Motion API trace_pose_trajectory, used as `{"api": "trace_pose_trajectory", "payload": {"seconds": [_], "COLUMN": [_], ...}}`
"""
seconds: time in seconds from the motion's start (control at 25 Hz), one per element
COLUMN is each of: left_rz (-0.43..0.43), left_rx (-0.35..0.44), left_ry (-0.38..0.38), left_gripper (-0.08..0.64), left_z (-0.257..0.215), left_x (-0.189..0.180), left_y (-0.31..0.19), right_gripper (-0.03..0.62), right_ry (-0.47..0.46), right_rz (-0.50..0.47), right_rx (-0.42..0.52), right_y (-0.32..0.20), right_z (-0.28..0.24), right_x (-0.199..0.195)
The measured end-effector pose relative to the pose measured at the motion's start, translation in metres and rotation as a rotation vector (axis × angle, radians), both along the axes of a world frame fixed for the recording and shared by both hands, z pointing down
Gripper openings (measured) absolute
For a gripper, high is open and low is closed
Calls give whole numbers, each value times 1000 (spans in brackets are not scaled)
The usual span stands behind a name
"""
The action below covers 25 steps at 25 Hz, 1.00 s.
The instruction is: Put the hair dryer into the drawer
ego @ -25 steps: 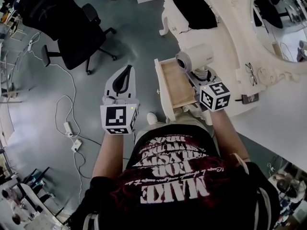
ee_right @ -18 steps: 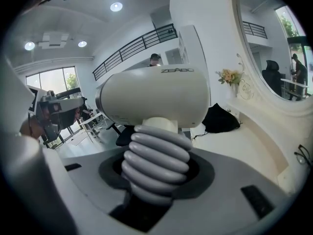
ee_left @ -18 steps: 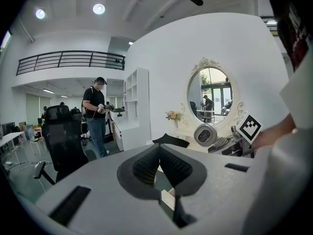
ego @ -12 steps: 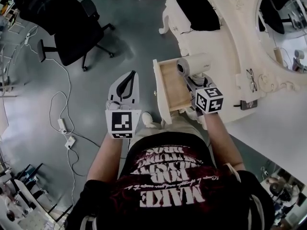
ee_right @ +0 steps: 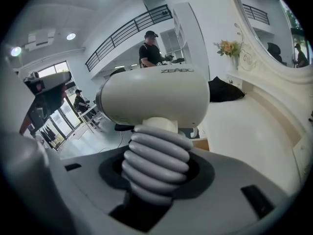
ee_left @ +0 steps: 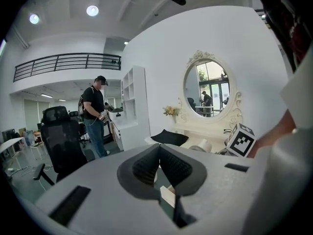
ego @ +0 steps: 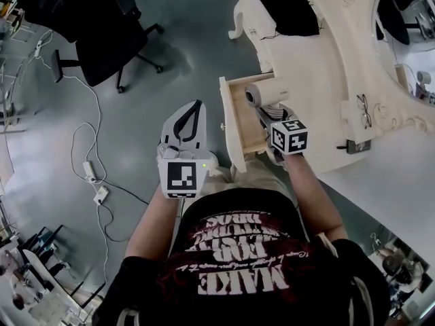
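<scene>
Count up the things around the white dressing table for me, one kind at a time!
hair dryer: 1
open drawer: 1
pair of glasses: 1
black cloth: 1
mirror: 1
office chair: 1
Total: 6

Right gripper point(ego: 270, 112) jaws in a firm grip, left gripper point(ego: 197, 106) jaws together.

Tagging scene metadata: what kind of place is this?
Probably an open office or lab with a staged bedroom corner: ornate white vanity table and oval mirror, beside an office chair and mezzanine railing.
</scene>
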<state>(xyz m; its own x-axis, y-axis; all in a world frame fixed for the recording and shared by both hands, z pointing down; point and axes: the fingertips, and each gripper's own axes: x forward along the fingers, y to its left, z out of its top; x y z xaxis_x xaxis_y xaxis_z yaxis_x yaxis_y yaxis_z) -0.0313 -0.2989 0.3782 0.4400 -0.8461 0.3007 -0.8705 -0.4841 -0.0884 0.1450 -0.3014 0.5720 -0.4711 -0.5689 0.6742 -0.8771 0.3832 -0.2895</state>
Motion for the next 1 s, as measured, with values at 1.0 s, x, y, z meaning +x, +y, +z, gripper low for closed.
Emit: {"api": "trace_pose_trajectory", "payload": {"seconds": [1.0], "left_rz": [11], "left_rx": [-154], "left_ry": [-3], "left_gripper": [5], "left_z": [63], "left_x": [5], "left_y": [13], "right_gripper": [189], "right_ry": [60], "right_rz": [5], "right_rx": [-251], "right_y": [4], "right_z": [132], "right_x": [3]}}
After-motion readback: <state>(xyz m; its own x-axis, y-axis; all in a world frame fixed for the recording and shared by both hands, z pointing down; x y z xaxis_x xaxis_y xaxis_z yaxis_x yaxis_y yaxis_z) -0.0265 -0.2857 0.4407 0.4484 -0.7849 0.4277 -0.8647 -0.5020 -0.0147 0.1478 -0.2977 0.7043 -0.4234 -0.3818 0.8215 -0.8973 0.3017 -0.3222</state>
